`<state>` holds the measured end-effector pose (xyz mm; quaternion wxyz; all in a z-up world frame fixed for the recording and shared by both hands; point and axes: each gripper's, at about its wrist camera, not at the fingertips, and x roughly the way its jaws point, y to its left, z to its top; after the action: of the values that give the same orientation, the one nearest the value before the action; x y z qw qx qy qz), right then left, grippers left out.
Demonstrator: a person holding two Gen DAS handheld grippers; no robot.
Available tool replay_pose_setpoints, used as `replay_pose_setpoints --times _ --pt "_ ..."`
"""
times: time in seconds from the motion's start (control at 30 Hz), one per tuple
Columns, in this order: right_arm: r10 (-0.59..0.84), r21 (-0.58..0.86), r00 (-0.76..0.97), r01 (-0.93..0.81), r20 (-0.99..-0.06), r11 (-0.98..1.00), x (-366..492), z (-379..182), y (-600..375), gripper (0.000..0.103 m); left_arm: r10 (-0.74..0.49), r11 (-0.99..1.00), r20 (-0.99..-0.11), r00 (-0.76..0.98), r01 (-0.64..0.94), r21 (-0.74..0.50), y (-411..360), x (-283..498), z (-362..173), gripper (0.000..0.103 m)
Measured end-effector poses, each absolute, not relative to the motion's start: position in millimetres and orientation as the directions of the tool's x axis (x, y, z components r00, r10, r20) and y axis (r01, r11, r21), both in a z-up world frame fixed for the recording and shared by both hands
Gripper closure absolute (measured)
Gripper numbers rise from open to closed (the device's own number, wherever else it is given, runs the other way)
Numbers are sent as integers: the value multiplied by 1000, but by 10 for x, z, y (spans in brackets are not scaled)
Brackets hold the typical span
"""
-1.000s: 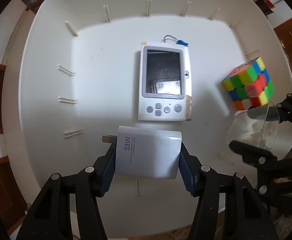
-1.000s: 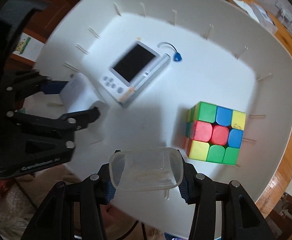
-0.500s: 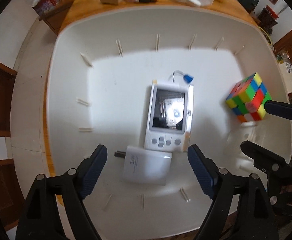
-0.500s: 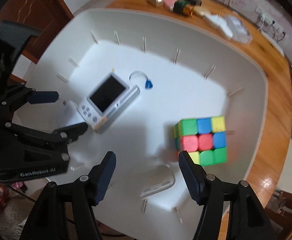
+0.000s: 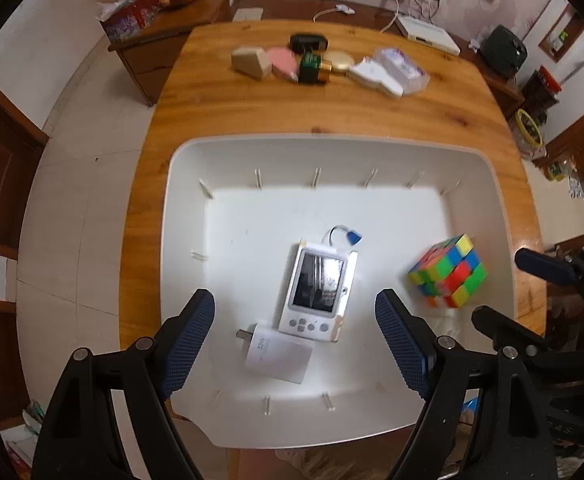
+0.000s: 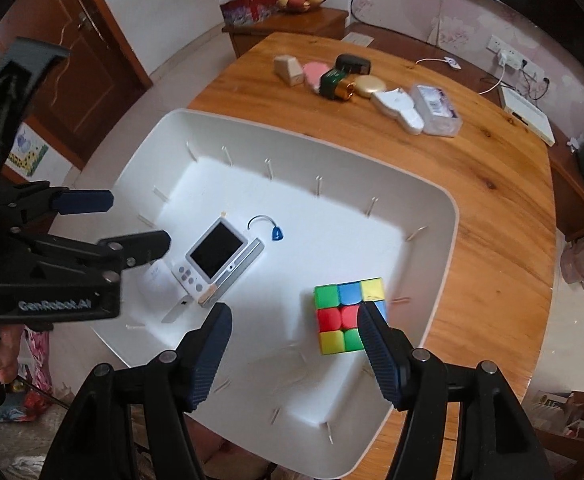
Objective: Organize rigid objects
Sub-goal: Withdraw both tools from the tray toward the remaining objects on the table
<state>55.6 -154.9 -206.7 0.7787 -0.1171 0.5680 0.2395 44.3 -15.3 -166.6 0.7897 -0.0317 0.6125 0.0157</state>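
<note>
A white tray (image 5: 184, 240) is set on a wooden table (image 5: 331, 108), at the edge nearest the cameras. Four items are seen on the tray floor.

- White charger (image 5: 278, 354), marked 33W: laid flat near the tray's near wall, prongs pointing left in the left wrist view. It is just beside the lower edge of the handheld device (image 5: 317, 292); contact cannot be told.
- Handheld device: white, w/ dark screen and buttons, laid screen-up approx. mid-tray. A small blue tag on a cord (image 5: 351, 236) is seen at its far end.
- Rubik's cube (image 5: 447, 276): positioned at the right side of the tray, well apart from the device.
- Clear plastic lid (image 6: 292, 364): faintly seen in the right wrist view on the tray floor just in front of the cube; outline blurred.

Left tool (image 5: 295, 344): released, fingers spread wide, held above the charger and device; nothing is gripped.

Right tool (image 6: 295, 354): released, fingers spread wide, held above the lid area; its right finger overlaps the cube in view.

Misc. small items are lined up along the far part of the table.
</note>
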Motion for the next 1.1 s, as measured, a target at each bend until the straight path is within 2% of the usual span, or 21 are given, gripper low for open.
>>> replay_pose_setpoints --times 0.4,0.73,0.8,0.83,0.9,1.1 --pt "273 77 322 -510 -907 857 673 -1686 -1875 37 43 989 -930 364 -145 -11 -194 744 -1072 18" --pt "293 60 418 -486 -860 872 1159 -1025 -2094 37 41 987 -898 438 -157 -31 -31 1266 -431 18" --pt "277 38 453 -469 -847 882 1318 -864 -2121 36 46 986 -891 452 -163 -32 15 1431 -339 18" --pt "268 27 469 -459 -841 888 1390 -798 -2133 32 51 986 -887 459 -166 -29 45 1544 -290 18" --pt "249 3 510 -435 -824 901 1587 -634 -2168 28 58 985 -883 465 -169 -24 82 1711 -258 18" --pt "176 -51 558 -367 -811 929 2209 -435 -2225 28 49 979 -898 437 -200 -44 243 2325 -447 18"
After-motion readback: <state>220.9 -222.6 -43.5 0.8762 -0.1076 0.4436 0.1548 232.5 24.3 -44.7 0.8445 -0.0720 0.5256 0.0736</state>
